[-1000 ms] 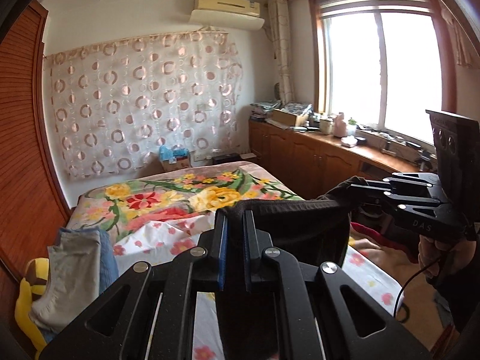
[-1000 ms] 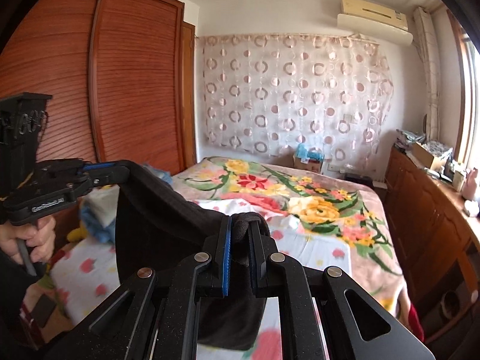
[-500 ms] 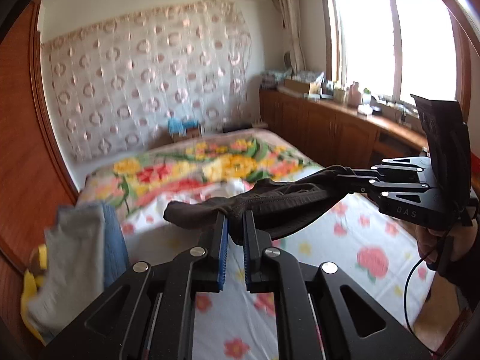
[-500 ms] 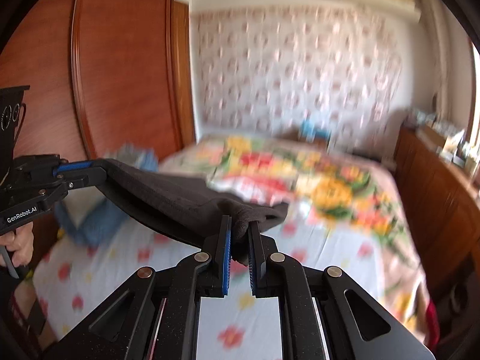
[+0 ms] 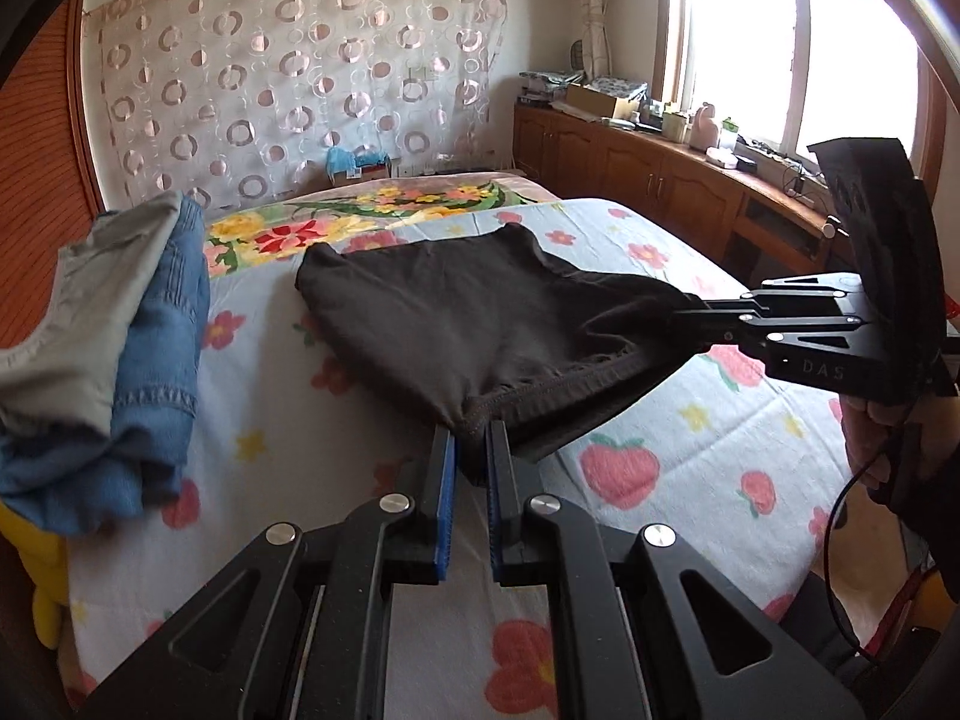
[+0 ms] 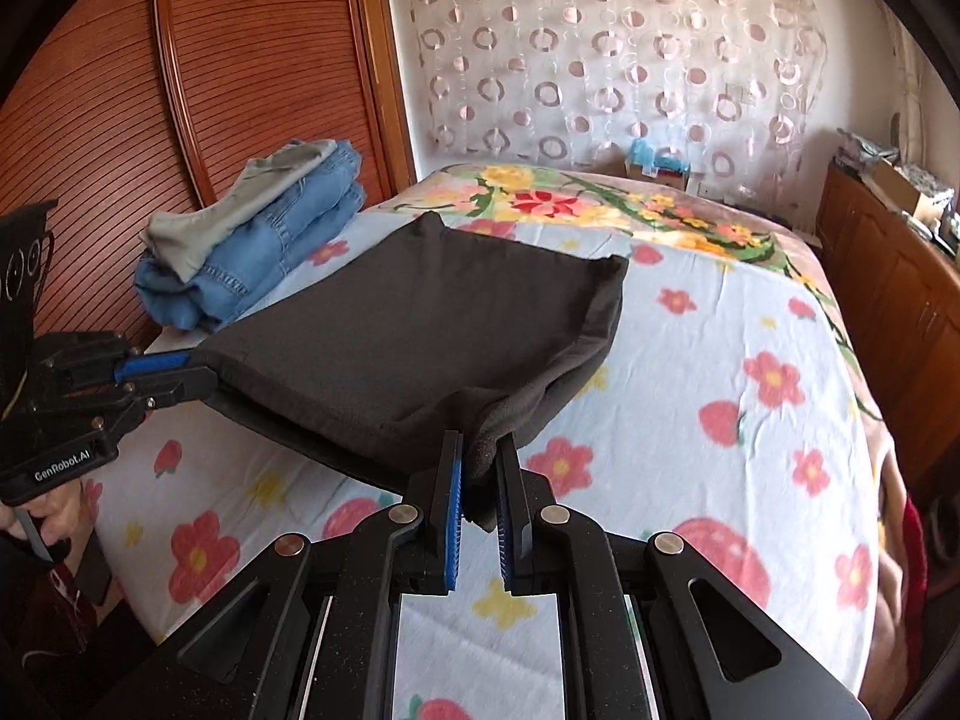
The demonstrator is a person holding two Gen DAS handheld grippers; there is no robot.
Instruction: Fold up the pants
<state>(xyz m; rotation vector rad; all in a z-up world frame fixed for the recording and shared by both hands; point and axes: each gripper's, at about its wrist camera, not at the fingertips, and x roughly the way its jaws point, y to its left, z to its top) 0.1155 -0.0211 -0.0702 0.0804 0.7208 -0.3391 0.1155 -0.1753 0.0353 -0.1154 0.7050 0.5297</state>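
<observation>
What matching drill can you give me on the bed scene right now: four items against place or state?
Items:
1. dark pants
2. grey garment
3. blue jeans
4. left claw

Places or states:
A. bottom of the folded pile by the wardrobe
B. far end on the bed, near edge held up between both claws
C. shut on a near corner of the pants
D. top of the folded pile

Pairs: 1-B, 2-D, 3-A, 4-C
</observation>
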